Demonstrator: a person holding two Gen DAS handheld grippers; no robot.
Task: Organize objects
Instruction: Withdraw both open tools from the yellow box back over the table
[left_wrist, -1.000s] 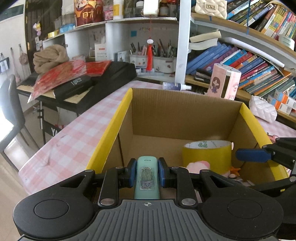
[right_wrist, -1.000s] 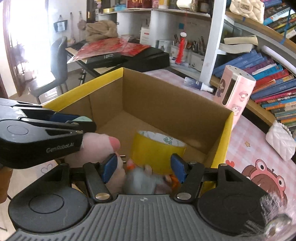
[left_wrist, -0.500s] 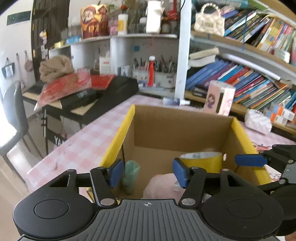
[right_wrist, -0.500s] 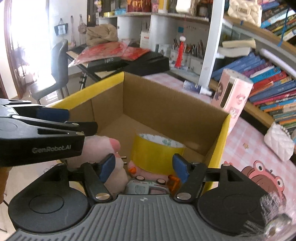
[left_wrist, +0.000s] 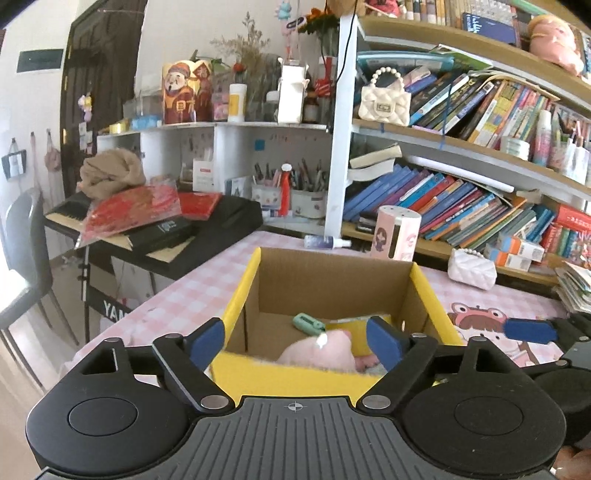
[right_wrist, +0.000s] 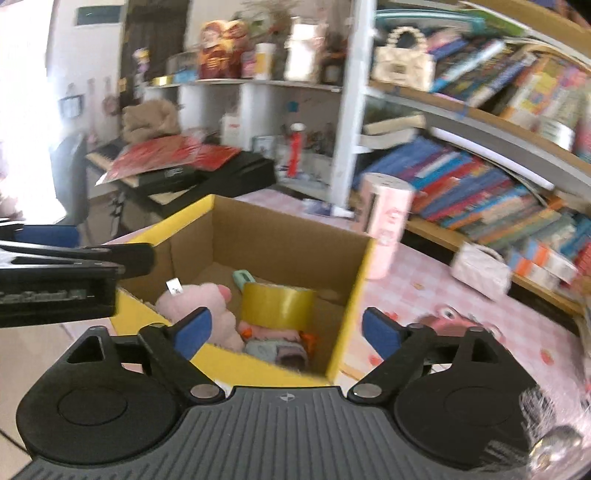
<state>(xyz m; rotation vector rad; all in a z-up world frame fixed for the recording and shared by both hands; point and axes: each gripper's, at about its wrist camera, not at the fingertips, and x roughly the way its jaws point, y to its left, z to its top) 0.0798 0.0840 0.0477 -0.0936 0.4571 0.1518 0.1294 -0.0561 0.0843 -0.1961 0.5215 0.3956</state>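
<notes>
1. Above the near yellow edge of the cardboard box (left_wrist: 334, 284), the left gripper (left_wrist: 297, 341) had its blue-padded jaws spread wide and still opening, with nothing pressed between them; only the box's contents showed through the gap.
2. Beside it, the right gripper (right_wrist: 286, 332) hung over the box's near right corner, its jaws likewise parting and gripping nothing.
3. Down in the box lay a pink plush toy (right_wrist: 207, 301) with a small white tag, against the near wall.
4. Behind the plush, a mint-green remote-like device (left_wrist: 308, 323) lay on the box floor, tilted, towards the back.
5. A roll of yellow tape (right_wrist: 277, 304) stood just beside the plush, touching or nearly touching the green device.
6. Nearer the front wall, a small grey and pink soft item (right_wrist: 280, 350) with orange bits sat below the tape roll; what it was could not be told.
7. Under the box spread a pink checked tablecloth (left_wrist: 184, 295).
8. Beyond the box's far right corner stood a pink cylindrical container (left_wrist: 397, 234), and a white quilted purse (left_wrist: 472, 267) lay farther right.
9. Bookshelves (left_wrist: 461, 199) crowded with books filled the background.
</notes>
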